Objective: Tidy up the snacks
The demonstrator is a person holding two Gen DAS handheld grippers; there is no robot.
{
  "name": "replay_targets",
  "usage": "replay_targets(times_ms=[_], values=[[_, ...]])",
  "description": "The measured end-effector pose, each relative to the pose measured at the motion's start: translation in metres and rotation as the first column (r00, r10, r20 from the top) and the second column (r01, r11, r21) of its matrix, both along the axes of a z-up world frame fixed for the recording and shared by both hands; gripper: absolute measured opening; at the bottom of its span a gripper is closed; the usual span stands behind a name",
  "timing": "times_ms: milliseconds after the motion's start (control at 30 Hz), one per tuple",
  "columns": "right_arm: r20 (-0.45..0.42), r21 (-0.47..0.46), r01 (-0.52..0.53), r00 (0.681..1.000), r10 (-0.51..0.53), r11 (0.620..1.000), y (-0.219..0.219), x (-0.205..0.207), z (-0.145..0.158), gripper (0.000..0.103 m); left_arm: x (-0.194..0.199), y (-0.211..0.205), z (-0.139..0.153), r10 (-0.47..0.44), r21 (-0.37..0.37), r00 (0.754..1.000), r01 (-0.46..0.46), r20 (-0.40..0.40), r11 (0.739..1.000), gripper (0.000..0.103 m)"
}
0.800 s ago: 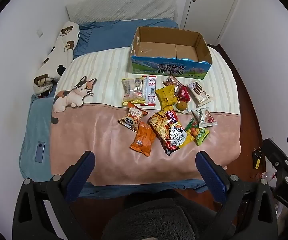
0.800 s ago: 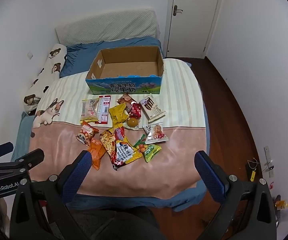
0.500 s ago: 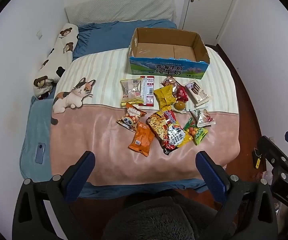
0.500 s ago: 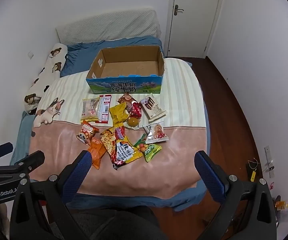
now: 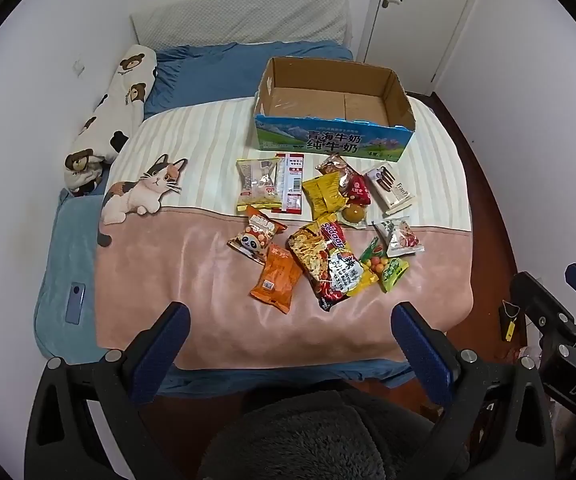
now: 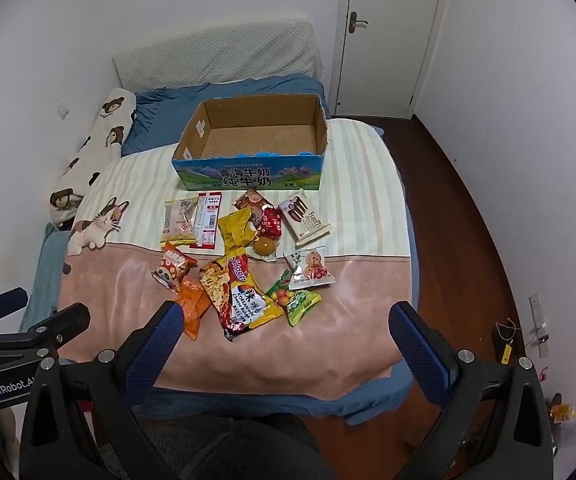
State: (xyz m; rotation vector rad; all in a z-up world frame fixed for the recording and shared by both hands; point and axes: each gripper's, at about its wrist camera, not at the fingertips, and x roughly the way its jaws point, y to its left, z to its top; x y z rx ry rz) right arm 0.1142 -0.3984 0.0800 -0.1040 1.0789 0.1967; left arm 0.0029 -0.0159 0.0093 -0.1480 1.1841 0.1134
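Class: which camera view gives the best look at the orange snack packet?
The left wrist view: the orange snack packet lies fully visible on the pink blanket. In the right wrist view, the right gripper finger partly hides it.

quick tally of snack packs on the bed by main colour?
Orange: 2, panda pack, orange pouch
Yellow: 2, yellow bag, noodle pack
Red: 3
Green: 1
White or clear: 3
Amber jelly cup: 1
Total: 12
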Motion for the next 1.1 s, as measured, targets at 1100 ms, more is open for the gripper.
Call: replay_targets(times_ms=[1100], values=[[0.041, -0.004, 0.014, 0.999, -0.013, 1.000, 0.0012, -0.0046, 0.0092, 0.103, 0.0010, 0.0019, 0.0008, -0.005, -0.024, 1.000, 0.005, 0.025, 1.000, 0.103]])
